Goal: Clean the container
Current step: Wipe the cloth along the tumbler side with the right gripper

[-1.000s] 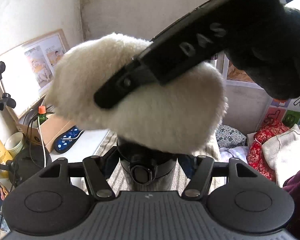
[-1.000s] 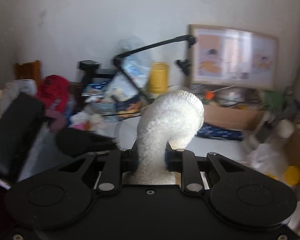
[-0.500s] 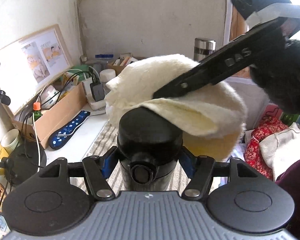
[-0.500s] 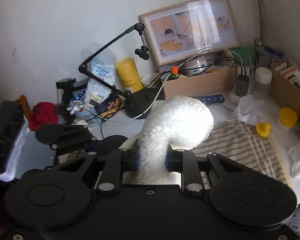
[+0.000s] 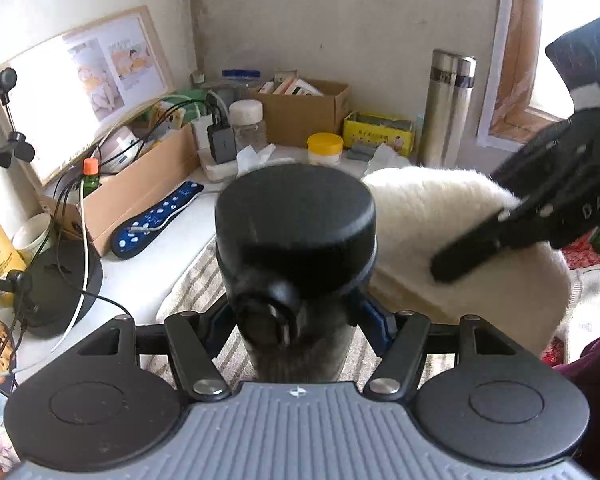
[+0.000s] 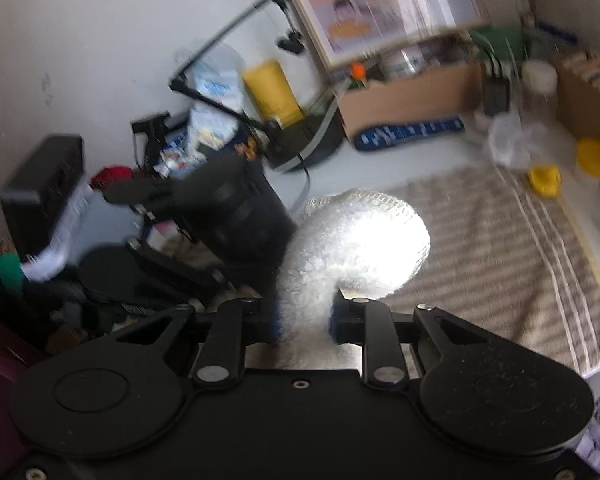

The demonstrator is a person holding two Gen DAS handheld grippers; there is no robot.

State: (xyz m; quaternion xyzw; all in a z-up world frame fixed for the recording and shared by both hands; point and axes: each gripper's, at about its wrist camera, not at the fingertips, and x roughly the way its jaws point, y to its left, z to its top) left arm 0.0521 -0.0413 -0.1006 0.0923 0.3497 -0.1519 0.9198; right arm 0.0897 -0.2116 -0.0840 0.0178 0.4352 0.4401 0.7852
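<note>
My left gripper (image 5: 296, 316) is shut on a dark flask-like container with a black lid (image 5: 296, 224), held upright over the striped mat (image 5: 196, 288). My right gripper (image 6: 304, 320) is shut on a fluffy white cloth (image 6: 360, 244). In the left wrist view the cloth (image 5: 440, 216) lies against the right side of the container, with the right gripper's black finger (image 5: 512, 232) over it. In the blurred right wrist view the container (image 6: 236, 208) stands just left of the cloth.
A cardboard box (image 5: 140, 192) with cables, a blue slipper (image 5: 156, 220), a yellow-lidded jar (image 5: 325, 148), a steel thermos (image 5: 446, 108) and a picture frame (image 5: 72, 84) line the wall. A lamp base (image 5: 60, 280) sits left. Clothes (image 5: 596, 280) lie right.
The cloth slid off the top of the lid and down to the container's right side. The right gripper swung right and lower. The left gripper kept holding the container.
</note>
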